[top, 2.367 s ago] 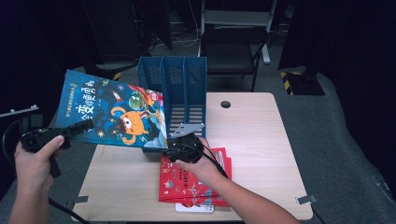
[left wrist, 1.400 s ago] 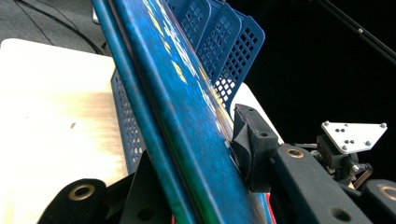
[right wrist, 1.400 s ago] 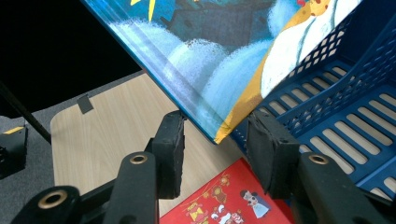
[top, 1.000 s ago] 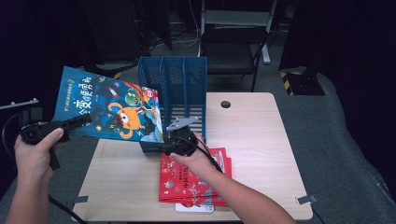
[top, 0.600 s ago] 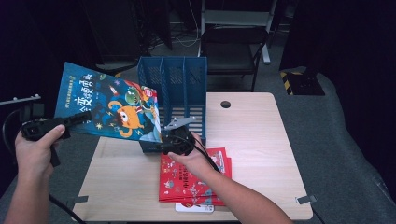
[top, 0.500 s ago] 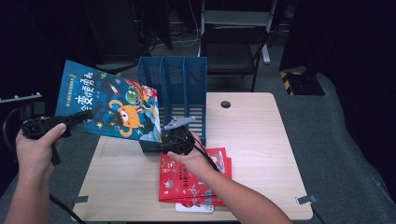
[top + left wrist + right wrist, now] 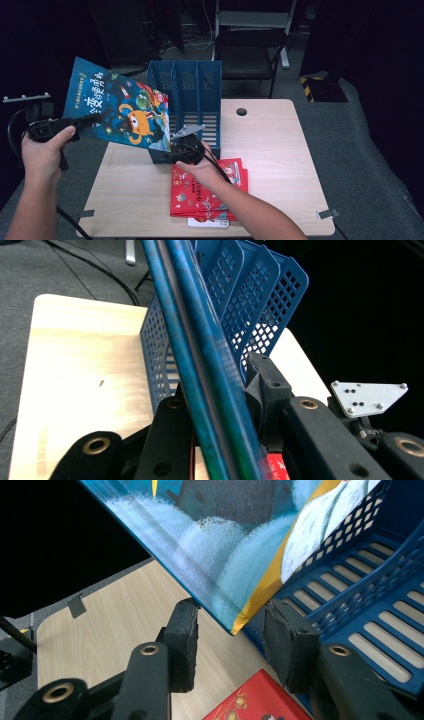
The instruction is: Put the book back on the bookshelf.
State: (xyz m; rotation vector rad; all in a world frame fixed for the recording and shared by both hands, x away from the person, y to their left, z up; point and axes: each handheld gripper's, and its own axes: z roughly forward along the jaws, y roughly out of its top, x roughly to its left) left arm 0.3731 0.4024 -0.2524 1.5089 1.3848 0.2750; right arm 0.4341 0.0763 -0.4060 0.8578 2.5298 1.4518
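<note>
**Worktop and what lies on it**

Worktop [image 7: 270, 150]: pale wood-grain top, rectangular with rounded corners, a small dark round hole [image 7: 242, 111] near the far edge. Strips of grey tape [image 7: 326, 214] sit at the near corners.

File rack [image 7: 197, 95]: blue plastic, perforated walls, three upright compartments, standing at the far left of the worktop.

Stack of books [image 7: 207, 192]: red covers uppermost, lying flat near the front edge just in front of the rack; a white cover shows beneath.

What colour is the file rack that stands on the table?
Blue, with walls full of small holes. The file rack shows best in the high view.
</note>
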